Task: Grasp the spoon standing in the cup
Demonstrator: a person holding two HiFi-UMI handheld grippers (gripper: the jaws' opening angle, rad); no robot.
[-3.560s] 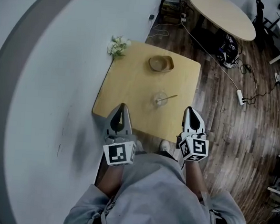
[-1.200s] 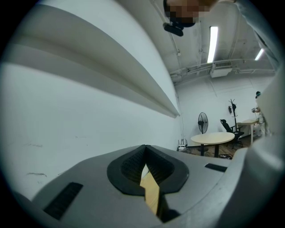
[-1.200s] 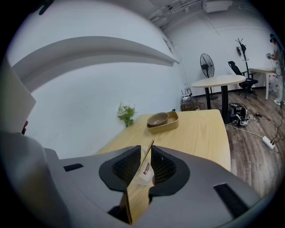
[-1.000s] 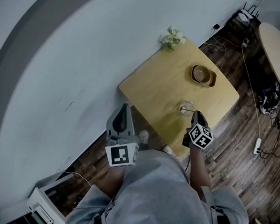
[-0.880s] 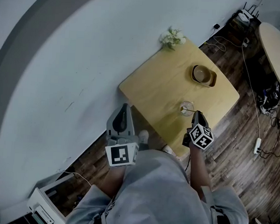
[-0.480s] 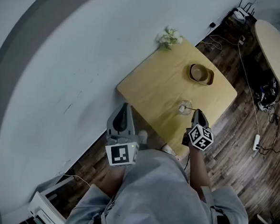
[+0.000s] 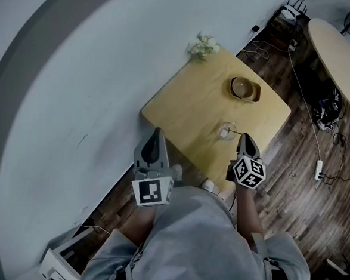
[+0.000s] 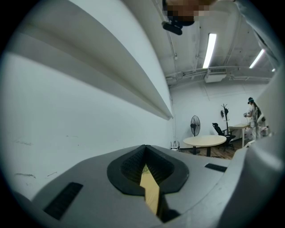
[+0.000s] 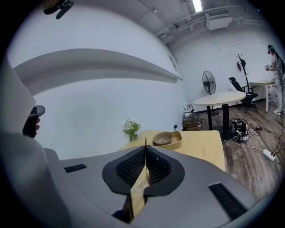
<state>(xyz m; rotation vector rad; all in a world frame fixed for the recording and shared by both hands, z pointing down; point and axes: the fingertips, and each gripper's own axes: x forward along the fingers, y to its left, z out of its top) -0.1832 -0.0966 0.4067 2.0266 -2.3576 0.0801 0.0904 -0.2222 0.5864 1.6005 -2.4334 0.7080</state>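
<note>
Spoon grasp: right gripper [image 9: 145,150] pinched tight on the spoon [image 9: 145,140] handle.
We judge the task done; cup [image 7: 226,131] sits just ahead of these fingers [image 9: 130,168] on the tabletop [image 7: 189,107]; left gripper [image 8: 145,153] closed, empty.

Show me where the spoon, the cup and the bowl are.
spoon [image 9: 145,141], right gripper view, upper end of its handle.
cup [image 7: 227,124], head view, far side of its glass rim.
bowl [image 7: 243,87], head view, its hollow middle.
</note>
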